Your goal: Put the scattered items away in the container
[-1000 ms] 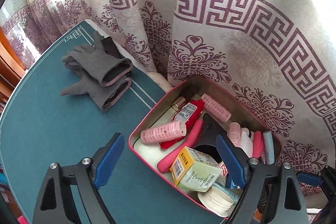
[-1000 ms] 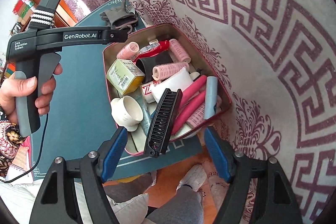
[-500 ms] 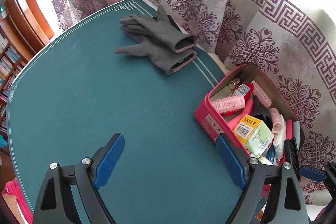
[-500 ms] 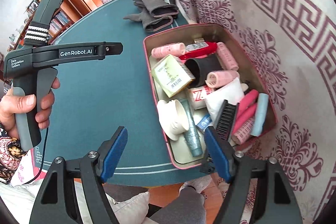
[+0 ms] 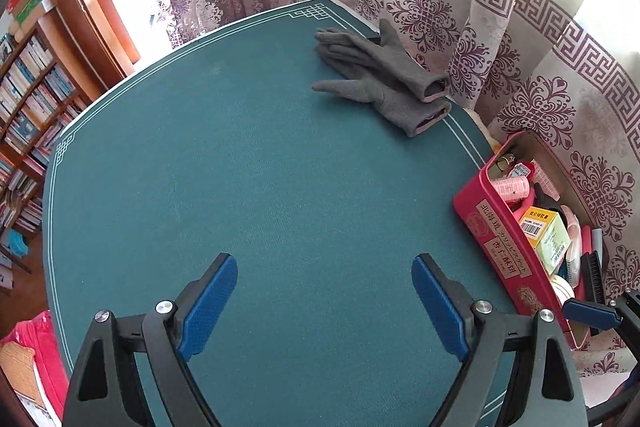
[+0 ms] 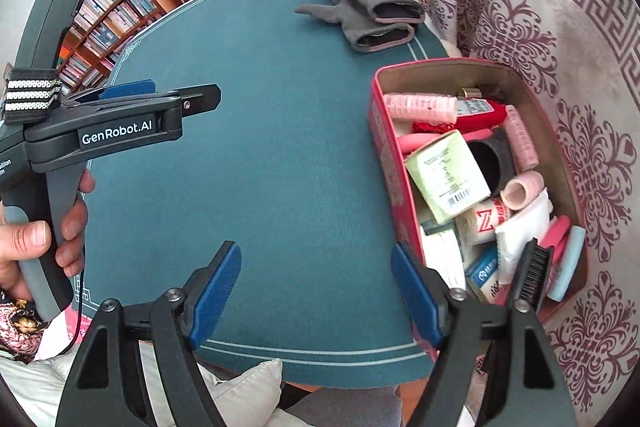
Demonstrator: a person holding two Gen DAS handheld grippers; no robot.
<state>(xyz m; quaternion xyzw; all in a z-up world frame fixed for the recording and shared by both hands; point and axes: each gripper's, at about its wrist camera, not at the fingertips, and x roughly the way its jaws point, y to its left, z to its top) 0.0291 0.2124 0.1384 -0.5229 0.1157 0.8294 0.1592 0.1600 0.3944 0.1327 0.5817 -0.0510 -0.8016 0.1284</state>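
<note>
"genrobot.ai" is read on the left tongs (image 6: 120,93) at left, both tongs wide open and empty; the red tin (image 5: 502,247) bears chinese lettering, right tongs (image 6: 316,291) below.

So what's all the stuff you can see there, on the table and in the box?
Grey fabric gloves: two, grey, far edge of the table by the curtain.
Red rectangular tin: one, red, table's right edge, full.
Pink hair rollers: several, pink, inside the tin.
Pale green cardboard box: one, green, in the tin.
Black comb: one, black, near end of the tin.
Teal table mat: one, teal with white border, otherwise bare.
Patterned curtain: white and purple, behind the table.
Bookshelf: wooden, left.
Left gripper: blue pads, open, empty.
Right gripper: blue pads, open, empty.
Hand: one, holding the left gripper's handle.
</note>
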